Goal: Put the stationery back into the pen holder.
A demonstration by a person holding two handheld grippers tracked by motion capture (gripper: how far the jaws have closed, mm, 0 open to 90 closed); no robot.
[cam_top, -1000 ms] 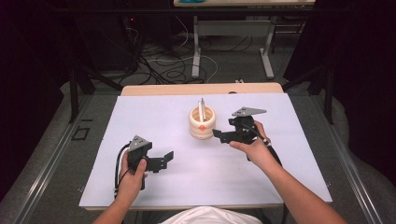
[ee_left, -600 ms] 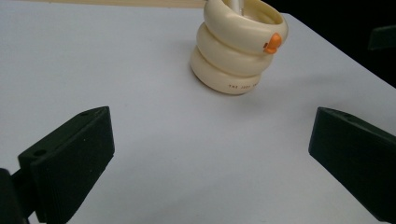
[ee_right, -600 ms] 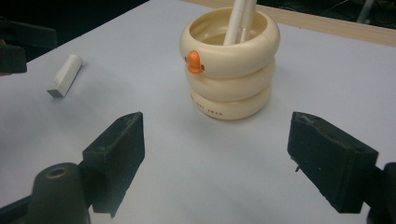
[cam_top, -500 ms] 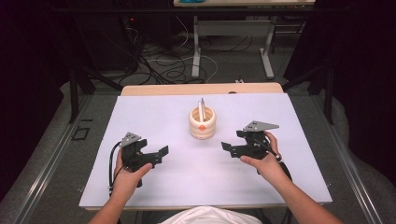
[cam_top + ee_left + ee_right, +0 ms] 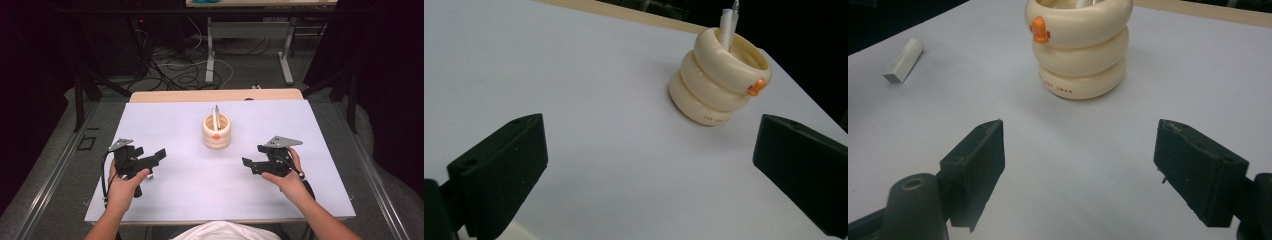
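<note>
a cream ringed pen holder (image 5: 217, 132) stands upright near the middle of the white desk (image 5: 180, 195), a little toward the far edge, with a white pen (image 5: 216, 116) standing in it and leaning slightly toward that far edge. the left gripper (image 5: 152, 159) rests low near the left edge, fingers (image 5: 499, 175) spread wide and holding nothing; the right gripper (image 5: 252, 165) sits toward the right edge, its fingers (image 5: 975, 167) also wide apart and empty. both point inward at the holder, which lies ahead of and between them, clear of each. the right gripper looks a touch nearer, and in its own view the holder (image 5: 1079, 47) sits almost centred beyond the fingers, so it seems better placed to reach in. the pen's long axis runs nearly vertical, so any grasp would likely come from the side, above the rim. a small white cap (image 5: 904, 60) lies flat on the desk, off toward the left gripper's side.
</note>
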